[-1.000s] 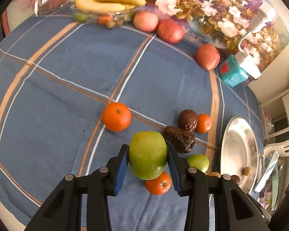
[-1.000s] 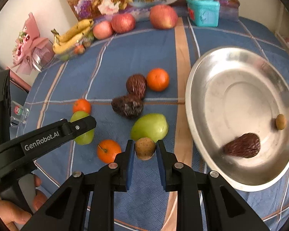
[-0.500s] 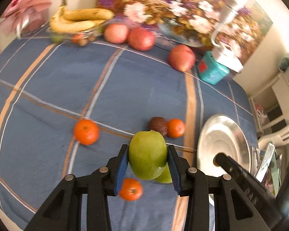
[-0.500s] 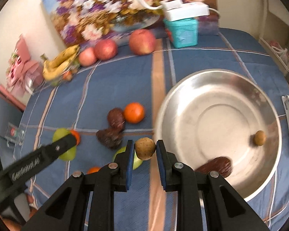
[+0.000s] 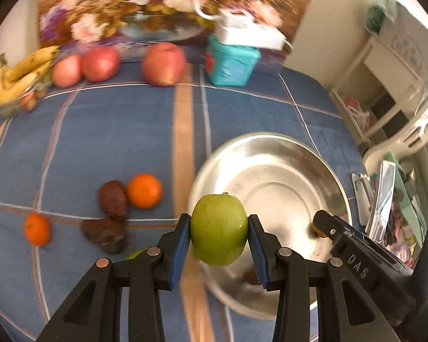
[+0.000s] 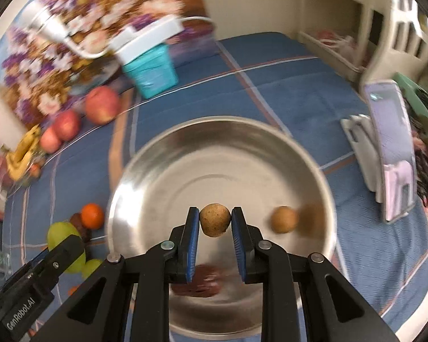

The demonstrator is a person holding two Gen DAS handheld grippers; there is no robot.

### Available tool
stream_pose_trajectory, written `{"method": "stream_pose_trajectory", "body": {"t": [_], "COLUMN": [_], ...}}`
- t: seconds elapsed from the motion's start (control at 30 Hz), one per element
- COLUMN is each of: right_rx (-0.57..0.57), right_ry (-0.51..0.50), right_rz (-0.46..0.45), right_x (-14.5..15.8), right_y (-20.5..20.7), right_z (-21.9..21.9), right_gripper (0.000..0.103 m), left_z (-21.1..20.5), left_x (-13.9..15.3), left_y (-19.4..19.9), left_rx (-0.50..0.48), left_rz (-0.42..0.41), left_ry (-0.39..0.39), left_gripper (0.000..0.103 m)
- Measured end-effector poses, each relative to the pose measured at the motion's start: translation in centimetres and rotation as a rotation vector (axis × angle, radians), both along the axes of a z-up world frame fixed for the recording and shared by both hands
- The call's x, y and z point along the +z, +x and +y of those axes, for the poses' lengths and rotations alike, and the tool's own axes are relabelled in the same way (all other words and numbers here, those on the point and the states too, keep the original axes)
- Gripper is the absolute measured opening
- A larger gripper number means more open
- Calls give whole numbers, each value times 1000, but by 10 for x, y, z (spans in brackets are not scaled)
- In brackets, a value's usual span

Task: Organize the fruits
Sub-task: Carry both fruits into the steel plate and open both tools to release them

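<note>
A floral painting leans against the cream wall beside white shelving.

Bare metal bowl centre; brown ball and dark fruit crowd edges.

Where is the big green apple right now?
In the left wrist view, the green apple is pinched in the left gripper, up over the near left edge of the steel bowl.

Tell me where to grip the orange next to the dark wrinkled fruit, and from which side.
Grip the orange across its widest middle, coming from above with the jaws front and back. It looks round, so only the middle gives the pads a hold. The dark wrinkled fruit touches its left side, leaving no room for a finger there; the cloth in front and behind lies bare.
</note>
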State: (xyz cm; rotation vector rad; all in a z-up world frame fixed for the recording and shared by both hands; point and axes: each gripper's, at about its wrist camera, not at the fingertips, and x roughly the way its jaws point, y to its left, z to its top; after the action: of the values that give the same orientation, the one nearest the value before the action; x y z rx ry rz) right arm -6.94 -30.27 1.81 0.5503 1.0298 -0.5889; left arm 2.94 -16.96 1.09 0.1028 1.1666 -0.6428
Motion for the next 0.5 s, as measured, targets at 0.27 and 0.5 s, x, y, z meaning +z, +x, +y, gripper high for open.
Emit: {"method": "stream_pose_trajectory", "body": {"t": [0.27,0.5], "right_rx": [-3,-9], "right_ry": [40,40], "right_rz": [46,62], "right_x": [-22,-27], "right_y": [-2,-2], "right_z": [-8,-9], "right_gripper": [24,24], "left_z": [-25,-28], "left_x": [-25,-32], "left_y": [-7,-10], "left_rx": [-52,-58], "left_rz": [32,47], "left_ry": [37,48], "left_gripper": [42,42]}}
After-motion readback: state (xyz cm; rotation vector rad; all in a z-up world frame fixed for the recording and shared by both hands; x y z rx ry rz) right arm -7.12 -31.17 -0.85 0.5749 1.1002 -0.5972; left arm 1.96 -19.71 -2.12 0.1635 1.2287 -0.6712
